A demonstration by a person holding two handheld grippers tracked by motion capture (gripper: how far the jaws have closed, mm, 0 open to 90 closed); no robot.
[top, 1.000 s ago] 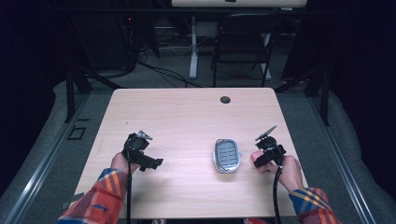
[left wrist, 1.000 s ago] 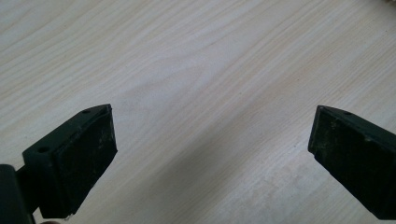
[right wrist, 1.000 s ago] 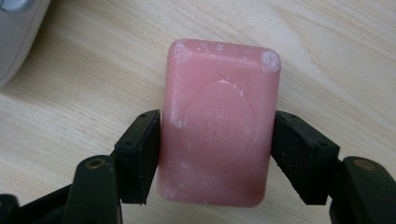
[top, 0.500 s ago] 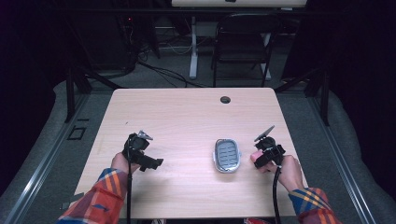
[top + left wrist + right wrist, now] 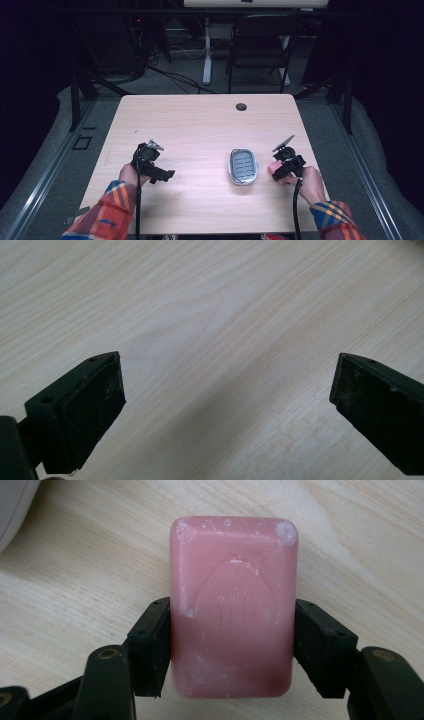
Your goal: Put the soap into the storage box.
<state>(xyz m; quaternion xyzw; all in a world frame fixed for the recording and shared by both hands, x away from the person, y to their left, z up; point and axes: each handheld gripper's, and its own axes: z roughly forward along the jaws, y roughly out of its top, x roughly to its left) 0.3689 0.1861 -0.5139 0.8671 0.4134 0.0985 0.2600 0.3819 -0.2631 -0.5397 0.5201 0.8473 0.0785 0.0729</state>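
Setting: a pale wooden table (image 5: 200,125) seen from above; a person in plaid sleeves reaches in from the near edge with a gripper in each hand; dark room, a chair and cables behind

Soap: a pink rectangular soap bar (image 5: 232,605) with rounded corners and an oval stamp pressed into its top face; white flecks and scuffs on the surface; it lies flat on the wood near the table's right side, where the high view shows it as a small pink patch (image 5: 274,168)

Soap dish: an oval grey-and-white dish (image 5: 243,166) with a ribbed inner tray; it sits just left of the soap, apart from it; its pale rim shows at the upper left corner of the right gripper view

Right gripper: right gripper (image 5: 232,647) clamped on the soap bar; one black jaw presses each long side, toward the bar's near end; the far half juts out past the jaws

Left gripper: left gripper (image 5: 225,405) spread wide with nothing between the jaws; bare wood beneath; well apart from soap and dish, on the table's left side

Handling, as a judgement: the bar looks hard and fairly light, but likely slick; a grip across the long sides suits it; a hold nearer its middle would probably resist tipping better; squeezing hard may dent or squirt it out

Likely goal, a guess: the soap going into the dish
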